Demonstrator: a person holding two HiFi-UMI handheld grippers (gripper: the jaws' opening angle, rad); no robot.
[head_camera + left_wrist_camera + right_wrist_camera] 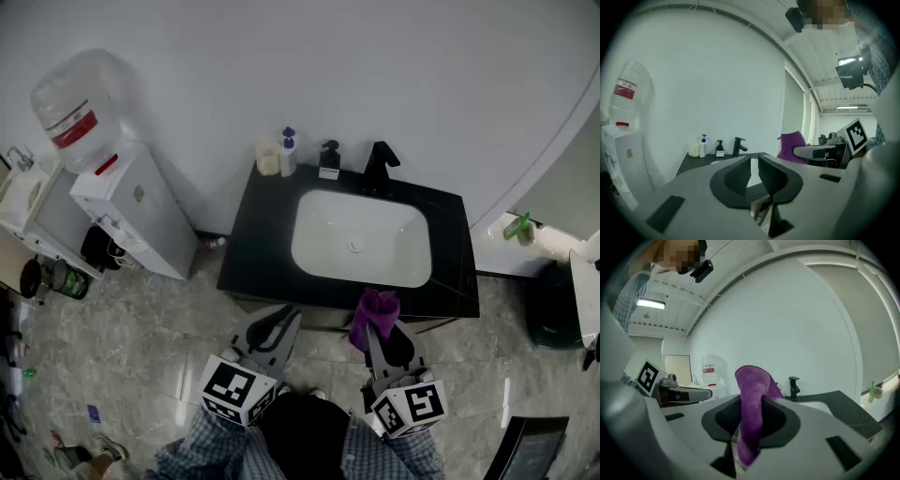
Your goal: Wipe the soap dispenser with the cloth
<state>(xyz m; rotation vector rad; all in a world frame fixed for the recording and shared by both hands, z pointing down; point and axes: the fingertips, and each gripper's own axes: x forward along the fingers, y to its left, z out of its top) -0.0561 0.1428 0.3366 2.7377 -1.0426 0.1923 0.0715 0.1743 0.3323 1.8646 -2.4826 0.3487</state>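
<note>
White wall (pixel 394 75) up top, grey marbled floor (pixel 141 328) below, and against that wall stood the white water cooler (pixel 131 211) with its big clear bottle (pixel 80 108) on top, well off to the left. Beside it sat the black vanity counter (pixel 258 253), with the white basin (pixel 319 234) sunk into it.

Down at the near edge, both tools were held short of the counter. The left gripper (pixel 289 314) hovered over the floor by the counter's front left; in its own view its jaws were drawn close with only a thin slit between, nothing in it. The right gripper (pixel 380 330) was at the counter's front edge, jaws pinching the purple cloth (pixel 375 311), which stuck up above the tips and hung down between them in its own view.

At the back of the counter, the black faucet (pixel 380 167) stood behind the basin. Just left of it was the soap dispenser (pixel 329 161), black pump, upright, well apart from the cloth. Further left came a blue-capped bottle (pixel 288 150) touching a pale tub (pixel 268 157), possibly a cup, too small to tell.
</note>
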